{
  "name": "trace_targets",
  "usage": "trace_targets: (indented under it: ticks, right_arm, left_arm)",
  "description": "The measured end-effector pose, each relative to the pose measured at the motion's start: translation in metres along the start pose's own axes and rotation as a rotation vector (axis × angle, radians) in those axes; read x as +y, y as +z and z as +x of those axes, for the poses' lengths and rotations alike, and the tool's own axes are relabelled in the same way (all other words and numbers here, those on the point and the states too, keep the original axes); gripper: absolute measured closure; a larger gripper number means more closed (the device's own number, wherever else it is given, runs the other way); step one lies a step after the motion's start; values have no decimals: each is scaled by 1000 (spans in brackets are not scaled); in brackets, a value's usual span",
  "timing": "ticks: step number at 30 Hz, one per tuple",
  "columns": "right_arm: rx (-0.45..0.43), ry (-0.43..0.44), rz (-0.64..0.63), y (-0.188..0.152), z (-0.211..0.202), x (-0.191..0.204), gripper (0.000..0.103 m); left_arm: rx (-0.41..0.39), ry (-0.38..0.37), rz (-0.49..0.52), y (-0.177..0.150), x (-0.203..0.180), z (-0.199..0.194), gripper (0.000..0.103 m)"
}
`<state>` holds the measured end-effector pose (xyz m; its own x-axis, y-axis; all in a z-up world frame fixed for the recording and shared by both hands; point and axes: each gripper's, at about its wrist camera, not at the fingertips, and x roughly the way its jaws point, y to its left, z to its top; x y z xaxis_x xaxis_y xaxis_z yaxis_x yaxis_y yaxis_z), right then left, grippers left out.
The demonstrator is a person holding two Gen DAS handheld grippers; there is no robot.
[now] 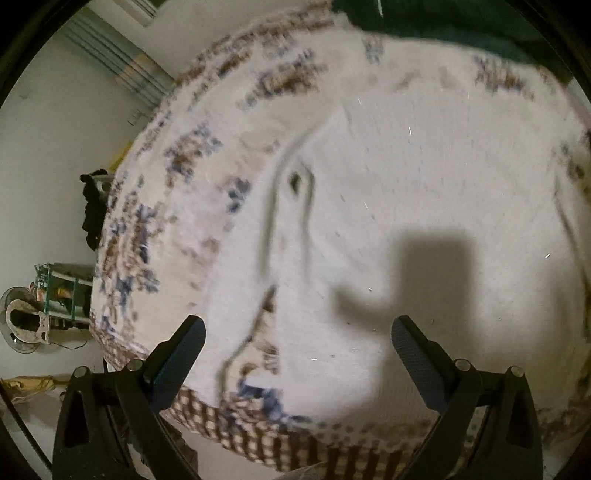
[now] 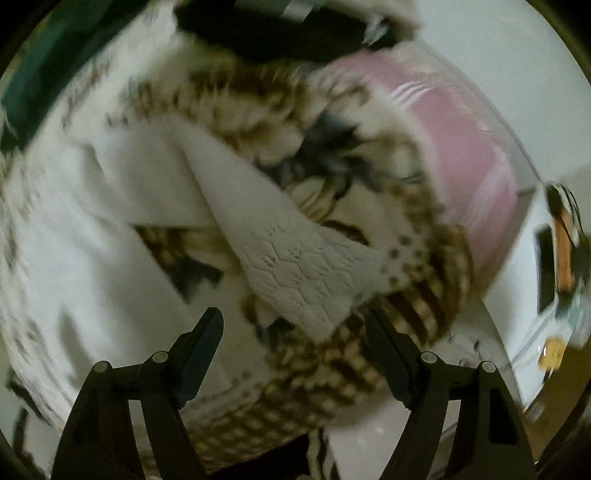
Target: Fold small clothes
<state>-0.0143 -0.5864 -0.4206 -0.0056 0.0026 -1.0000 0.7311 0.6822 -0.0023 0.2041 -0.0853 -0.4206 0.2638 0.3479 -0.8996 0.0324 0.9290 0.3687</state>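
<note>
A white knitted garment [image 1: 388,206] lies spread on a patterned blanket [image 1: 192,192]. My left gripper [image 1: 297,341] hangs open and empty just above its near part, casting a shadow on it. In the right wrist view a sleeve or corner of the white garment [image 2: 295,266], with a lacy hexagon knit, lies across the brown, cream and blue blanket [image 2: 332,369]. My right gripper [image 2: 295,328] is open and empty, with the sleeve's end just ahead of its jaws. The right wrist view is blurred by motion.
A dark green cloth [image 1: 461,22] lies at the blanket's far edge. A pink cloth with white stripes [image 2: 461,147] and a black garment [image 2: 277,33] lie beyond the sleeve. A white box with small items [image 2: 554,258] is at the right. A fan [image 1: 22,317] stands on the floor at the left.
</note>
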Motion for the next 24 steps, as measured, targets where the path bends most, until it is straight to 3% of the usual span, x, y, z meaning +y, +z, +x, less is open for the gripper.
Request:
trace_targets:
  ticks: [5,9,12,15,18,19,24]
  right_arm:
    - [22,-83,-68,23,54,-2,22]
    - [-125,-270,123,58,36,-64,22]
    - [-150,-313,267,70,25,-106,22]
    - [-155,-207,355,65,18,-132,22]
    - [-123,112,504,45,22,-156,22]
    - [-114,177,552,39,28,-162,22]
    - [-93,396,754,21,67,-174,22]
  left_arm:
    - [36,-25,64,-1,-45,39,0]
    - [26,-65,107,3,-68,52,0]
    - [23,-75,107,9,-79,58,0]
    - [40,-86,84,16,-79,62,0]
    - [46,-89,78,20,-81,64,0]
    - [47,-85,80,20,-82,64,0]
    - [62,-70,100,17,-87,67,0]
